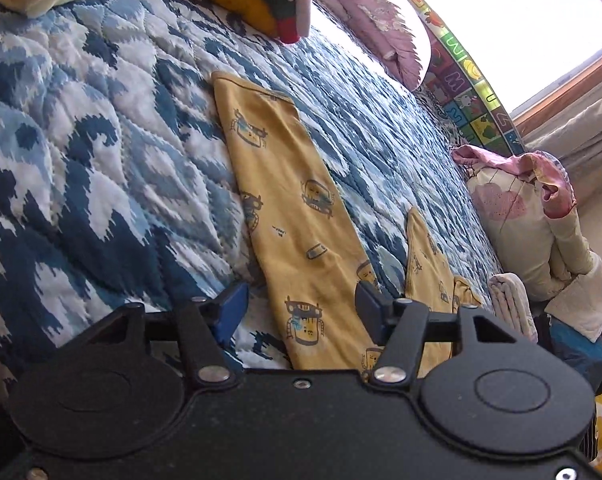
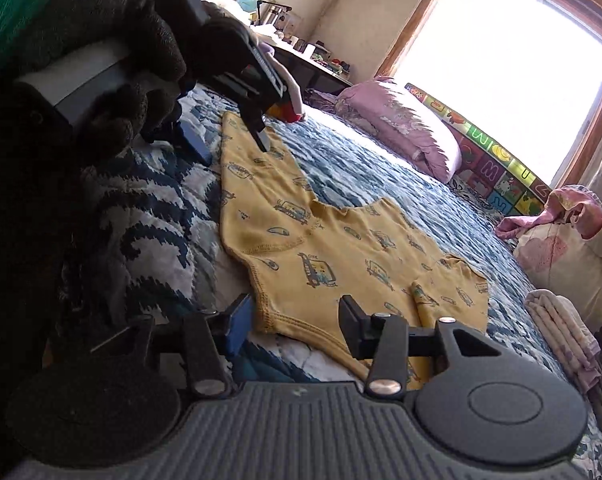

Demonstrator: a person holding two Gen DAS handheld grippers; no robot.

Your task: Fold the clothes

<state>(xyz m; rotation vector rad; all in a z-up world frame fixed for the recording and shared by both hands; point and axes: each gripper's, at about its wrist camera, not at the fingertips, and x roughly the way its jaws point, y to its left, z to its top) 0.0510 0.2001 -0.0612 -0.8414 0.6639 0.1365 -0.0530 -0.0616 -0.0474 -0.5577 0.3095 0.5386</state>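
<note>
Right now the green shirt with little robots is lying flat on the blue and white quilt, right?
Not quite: the shirt is yellow, not green. Both wrist views show that. It does have little robots printed on it and lies flat on the blue and white quilt.

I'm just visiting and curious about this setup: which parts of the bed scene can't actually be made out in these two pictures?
- Yellow printed cotton garment: left wrist view, near end hidden by the left hand-held gripper.
- Same garment, right wrist view: near hem behind the right hand-held gripper.
- Small items on the dark desk: too small.
- Outside the window: washed out by glare.
</note>
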